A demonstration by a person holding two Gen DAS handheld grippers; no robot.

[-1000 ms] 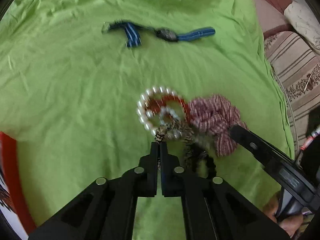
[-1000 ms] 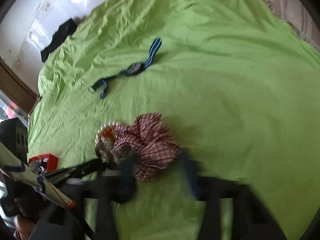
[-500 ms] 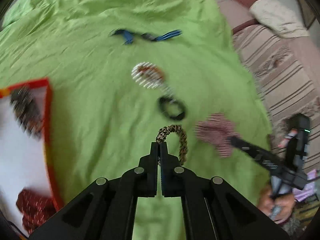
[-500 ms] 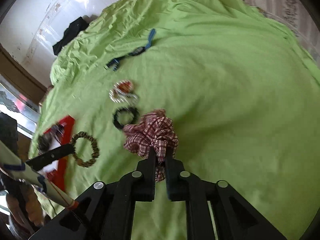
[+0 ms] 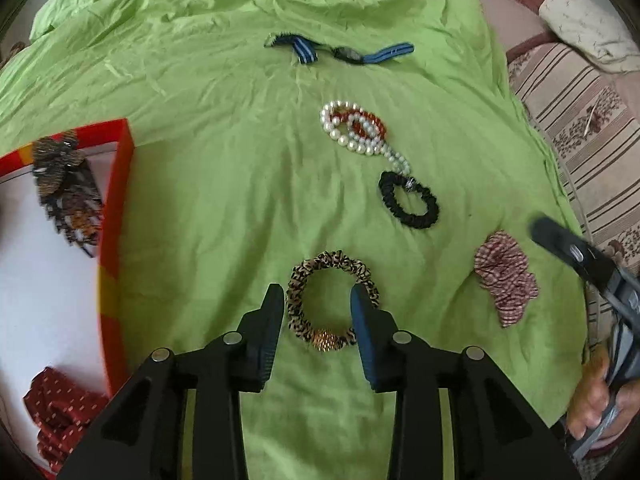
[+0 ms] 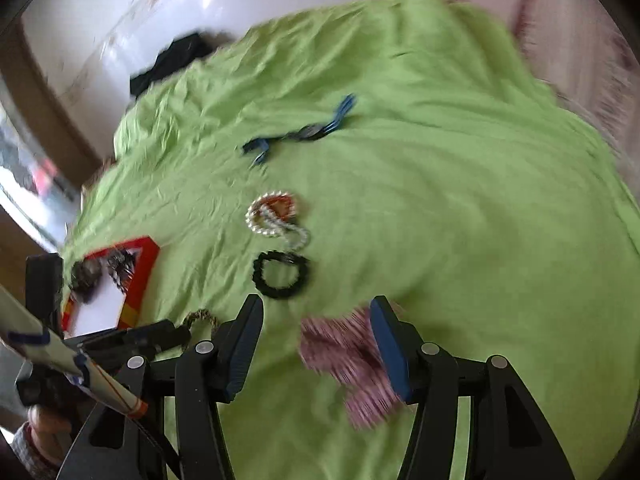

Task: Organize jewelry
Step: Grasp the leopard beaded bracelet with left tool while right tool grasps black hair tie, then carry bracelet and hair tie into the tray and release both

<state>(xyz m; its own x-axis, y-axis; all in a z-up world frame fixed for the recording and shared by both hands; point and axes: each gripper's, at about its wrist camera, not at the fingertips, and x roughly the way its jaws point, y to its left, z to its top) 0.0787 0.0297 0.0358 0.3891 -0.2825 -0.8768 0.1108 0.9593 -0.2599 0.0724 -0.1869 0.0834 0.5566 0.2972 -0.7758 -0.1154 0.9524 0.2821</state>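
On the green cloth (image 5: 208,184) my left gripper (image 5: 318,300) is open, its fingers either side of a leopard-print scrunchie (image 5: 332,300) lying flat. My right gripper (image 6: 316,314) is open over a red plaid scrunchie (image 6: 352,364), which also shows in the left wrist view (image 5: 506,276). A black scrunchie (image 5: 408,200) (image 6: 282,274), a pearl and red bead bracelet cluster (image 5: 360,132) (image 6: 274,216) and a blue striped watch (image 5: 340,52) (image 6: 304,132) lie farther off.
A red-rimmed white tray (image 5: 116,216) (image 6: 140,276) at the left holds a beaded hair piece (image 5: 64,184) and a red dotted scrunchie (image 5: 60,404). A striped sofa (image 5: 580,120) borders the cloth at the right. A dark item (image 6: 172,64) lies at the far edge.
Both grippers opened. The left let go of the leopard scrunchie and the right let go of the plaid scrunchie; both now lie on the cloth, pulled apart from the former pile.
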